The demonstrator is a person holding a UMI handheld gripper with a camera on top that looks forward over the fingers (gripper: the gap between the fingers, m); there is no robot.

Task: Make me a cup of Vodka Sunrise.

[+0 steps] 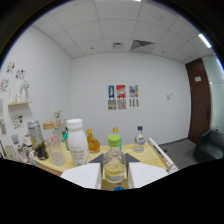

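A green-capped clear bottle (114, 161) stands near a white bottle (76, 141).

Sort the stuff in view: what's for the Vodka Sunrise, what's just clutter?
Job:
- gripper, fingers around the green-capped bottle
- amber bottle, maybe syrup
- clear bottle
- yellow-capped bottle

Contents unreadable, so tentative.

Clutter:
- white bottle
- can
- posters
- shelf

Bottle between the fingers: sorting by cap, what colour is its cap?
Green, on the bottle; gripper view shows it best.
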